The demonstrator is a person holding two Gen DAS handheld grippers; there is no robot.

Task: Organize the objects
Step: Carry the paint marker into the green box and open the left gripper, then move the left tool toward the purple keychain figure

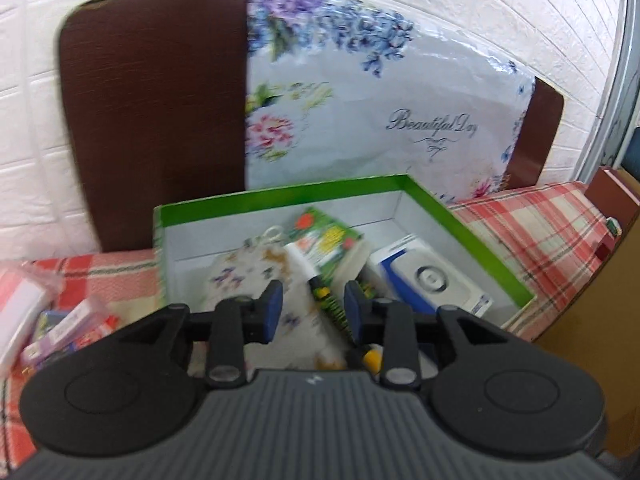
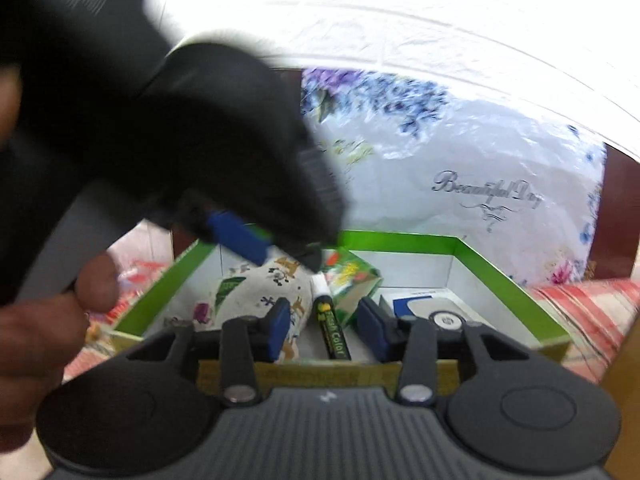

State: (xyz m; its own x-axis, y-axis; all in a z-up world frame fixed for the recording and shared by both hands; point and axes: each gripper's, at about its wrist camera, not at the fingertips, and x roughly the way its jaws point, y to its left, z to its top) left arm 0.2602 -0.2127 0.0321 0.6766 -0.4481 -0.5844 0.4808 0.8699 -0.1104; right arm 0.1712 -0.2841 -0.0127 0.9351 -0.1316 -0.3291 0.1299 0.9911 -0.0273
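Judging by the green box (image 1: pixel 472 224), you are mostly done: pouch (image 1: pixel 248 276), marker (image 2: pixel 334 332) inside; both grippers (image 1: pixel 313 307) (image 2: pixel 323 326) released (packets (image 1: pixel 68 332) remain left of it).

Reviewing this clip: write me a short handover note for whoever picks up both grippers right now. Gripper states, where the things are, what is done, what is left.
Left gripper: open, empty, over the green box.
Right gripper: open, empty, at the box's near wall.
In the box: a printed fabric pouch, a black marker beside it, a green floral carton behind the marker, and a blue-and-white packet on the right side.
Done: those four are inside.
Left: small packs lie on the plaid cloth to the left of the box, not yet stowed. What they are is too blurred to tell.
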